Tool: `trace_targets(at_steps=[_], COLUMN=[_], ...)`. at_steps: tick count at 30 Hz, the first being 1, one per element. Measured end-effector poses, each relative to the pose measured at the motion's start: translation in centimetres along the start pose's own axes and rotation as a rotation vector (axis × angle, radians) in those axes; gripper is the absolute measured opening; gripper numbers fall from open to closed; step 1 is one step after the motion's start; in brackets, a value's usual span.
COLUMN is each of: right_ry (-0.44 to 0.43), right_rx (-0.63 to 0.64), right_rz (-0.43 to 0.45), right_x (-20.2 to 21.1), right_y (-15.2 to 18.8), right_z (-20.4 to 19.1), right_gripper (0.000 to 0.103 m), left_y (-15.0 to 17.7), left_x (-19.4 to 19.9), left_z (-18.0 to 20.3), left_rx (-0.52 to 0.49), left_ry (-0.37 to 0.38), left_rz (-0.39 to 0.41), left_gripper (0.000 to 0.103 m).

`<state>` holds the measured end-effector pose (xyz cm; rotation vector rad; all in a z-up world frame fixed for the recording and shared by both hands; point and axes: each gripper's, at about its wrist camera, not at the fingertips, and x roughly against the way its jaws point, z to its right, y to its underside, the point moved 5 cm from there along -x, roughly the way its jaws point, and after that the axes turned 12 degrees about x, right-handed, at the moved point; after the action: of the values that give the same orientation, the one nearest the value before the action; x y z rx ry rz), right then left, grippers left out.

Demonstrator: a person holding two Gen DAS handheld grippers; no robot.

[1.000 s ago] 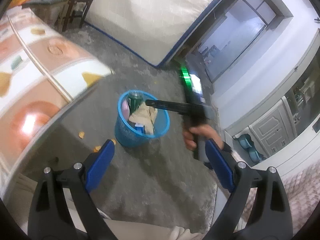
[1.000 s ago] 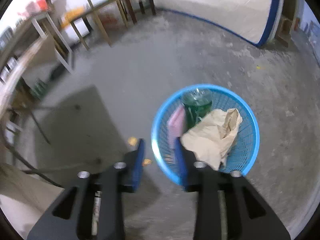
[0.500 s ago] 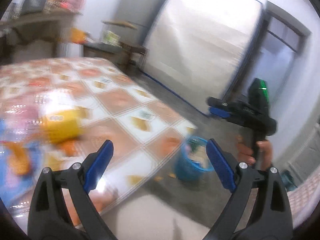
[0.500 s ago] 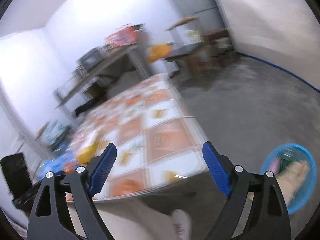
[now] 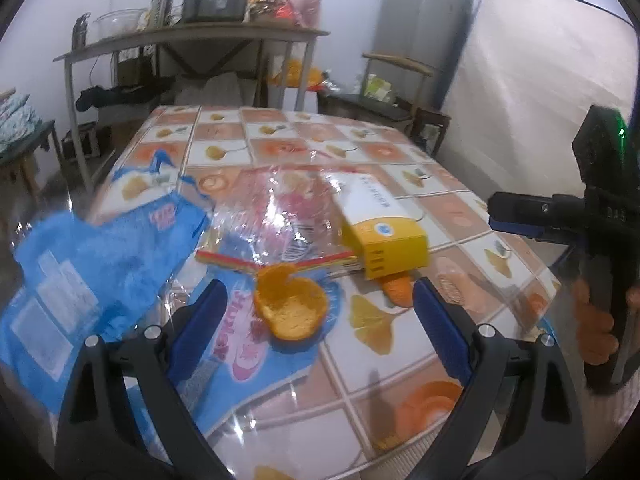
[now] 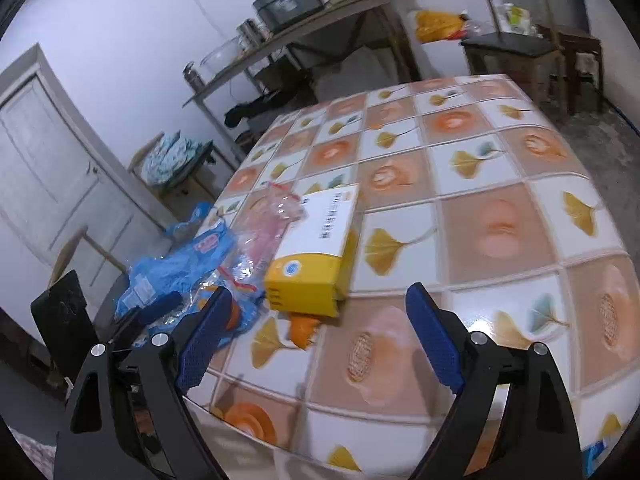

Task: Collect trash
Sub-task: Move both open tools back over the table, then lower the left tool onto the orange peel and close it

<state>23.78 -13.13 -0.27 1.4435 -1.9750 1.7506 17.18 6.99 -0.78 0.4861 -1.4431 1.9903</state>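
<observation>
Trash lies on the tiled-pattern table (image 5: 452, 216): a hollow orange peel (image 5: 290, 304), a second peel piece (image 5: 398, 290), a yellow and white box (image 5: 380, 232), a clear pink wrapper (image 5: 280, 204) and blue plastic bags (image 5: 92, 264). My left gripper (image 5: 320, 320) is open and empty, just in front of the hollow peel. My right gripper (image 6: 316, 336) is open and empty, just in front of the yellow box (image 6: 316, 260) and peel piece (image 6: 302, 330). The right gripper also shows at the left wrist view's right edge (image 5: 520, 216).
A metal shelf (image 5: 192, 36) with pots and bags stands behind the table. A chair (image 6: 516, 44) and a grey fridge (image 5: 424, 32) are at the far side. A white door (image 6: 52, 168) is on the left. The table's near edge (image 6: 360, 432) is just below my right gripper.
Both grippers swung up from the blue trash basket on the floor to the table top. The right gripper went from nearly shut to wide open. The basket is out of view.
</observation>
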Motion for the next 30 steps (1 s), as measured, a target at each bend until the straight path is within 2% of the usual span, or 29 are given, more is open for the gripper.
trace_targets(at_steps=[8, 18, 22, 26, 30], right_ry=[0.062, 0.076, 0.078, 0.078, 0.088], right_rx=[0.027, 0.033, 0.035, 0.036, 0.029], right_rz=[-0.073, -0.118, -0.134, -0.146, -0.119], right_x=[-4.1, -7.1, -7.6, -8.1, -7.1], right_y=[-1.5, -1.8, -1.6, -1.7, -1.8], right_z=[-0.4, -0.7, -0.6, -0.6, -0.3], right_gripper=[0.086, 0.086, 0.086, 0.086, 0.086], left_y=[0.7, 0.9, 1.4, 1.5, 1.4], left_x=[-1.4, -2.8, -3.6, -3.5, -3.2], left_z=[-0.2, -1.1, -1.3, -1.5, -1.7], left_rx=[-0.023, 0.016, 0.011, 0.026, 0.039], left_ry=[-0.053, -0.030, -0.056, -0.044, -0.030], left_rz=[-0.008, -0.058, -0.071, -0.067, -0.057], left_gripper=[0.071, 0.054, 0.044, 0.040, 0.033])
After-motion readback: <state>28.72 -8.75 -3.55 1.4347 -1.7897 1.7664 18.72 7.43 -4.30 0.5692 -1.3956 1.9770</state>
